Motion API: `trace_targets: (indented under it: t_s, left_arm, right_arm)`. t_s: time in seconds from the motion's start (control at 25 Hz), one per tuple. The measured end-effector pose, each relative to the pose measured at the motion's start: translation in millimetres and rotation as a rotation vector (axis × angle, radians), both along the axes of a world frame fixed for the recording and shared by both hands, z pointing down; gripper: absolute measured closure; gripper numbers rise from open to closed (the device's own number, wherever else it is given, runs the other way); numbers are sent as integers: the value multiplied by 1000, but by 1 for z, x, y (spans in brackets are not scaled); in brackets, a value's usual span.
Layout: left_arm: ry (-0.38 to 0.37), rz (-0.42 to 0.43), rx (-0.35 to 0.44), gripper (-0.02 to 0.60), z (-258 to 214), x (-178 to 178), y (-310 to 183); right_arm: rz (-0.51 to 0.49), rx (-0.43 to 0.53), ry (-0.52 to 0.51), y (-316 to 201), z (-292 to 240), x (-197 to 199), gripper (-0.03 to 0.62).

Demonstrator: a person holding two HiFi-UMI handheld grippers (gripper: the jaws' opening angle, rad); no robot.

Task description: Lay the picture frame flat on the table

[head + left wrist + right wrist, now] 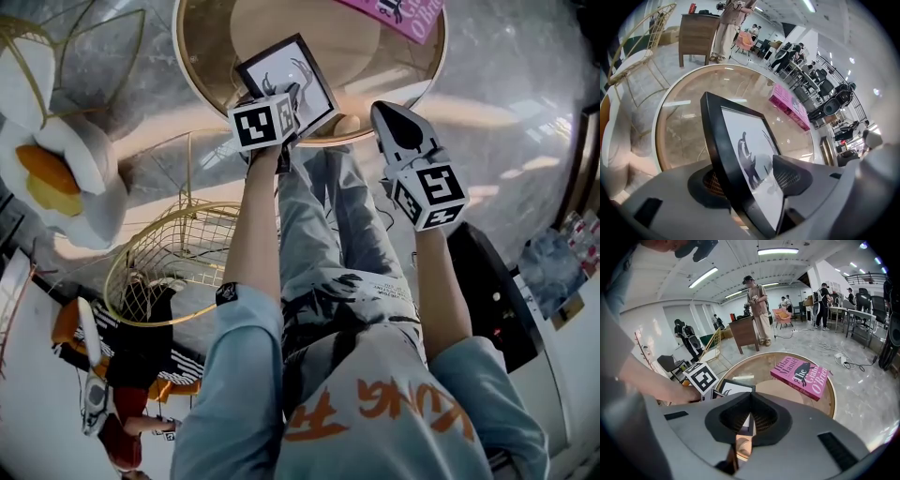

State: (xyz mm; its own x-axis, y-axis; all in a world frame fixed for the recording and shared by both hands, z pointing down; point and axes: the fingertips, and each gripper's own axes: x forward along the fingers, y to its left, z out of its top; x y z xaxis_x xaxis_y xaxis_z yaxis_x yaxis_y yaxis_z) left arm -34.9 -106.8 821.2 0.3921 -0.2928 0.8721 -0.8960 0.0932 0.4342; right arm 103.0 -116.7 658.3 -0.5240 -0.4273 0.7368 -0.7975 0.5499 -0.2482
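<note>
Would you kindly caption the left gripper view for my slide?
Open left tongs straddle the black picture frame, round table beyond.

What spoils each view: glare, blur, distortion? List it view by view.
Head view: pale light streaks glare off the glossy table. Left gripper view: the fisheye lens bows the picture frame edge, and the corners go black. Right gripper view: the same bowing and black corners, the jaws loom large, and the pink book stays readable.

We spot the picture frame [286, 82] upper centre, head view: black border, white print w/ dark animal drawing (rhino-like?), apparently tilted, at the table [375, 56] edge.
</note>
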Motion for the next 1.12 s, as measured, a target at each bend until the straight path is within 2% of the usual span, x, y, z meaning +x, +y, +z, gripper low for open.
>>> trace_targets:
  t_s: [0.2, 0.52, 0.84, 1.0, 1.12]
  left_arm:
    - [-8, -26, -34, 278, 13, -24, 12]
    - [28, -49, -70, 273, 24, -34, 35]
    - [-21, -65, -78, 273, 20, -49, 51]
    - [-51, -72, -13, 281, 1, -54, 47]
    - [-87, -80, 85, 356, -25, -57, 34]
  right_arm:
    - [-35, -9, -11, 0, 8, -22, 597]
    - [-57, -16, -2, 12, 14, -30, 597]
    - [-70, -8, -1, 10, 8, -38, 597]
    - [-72, 2, -12, 9, 0, -46, 597]
    - [-56, 11, -28, 5, -7, -49, 597]
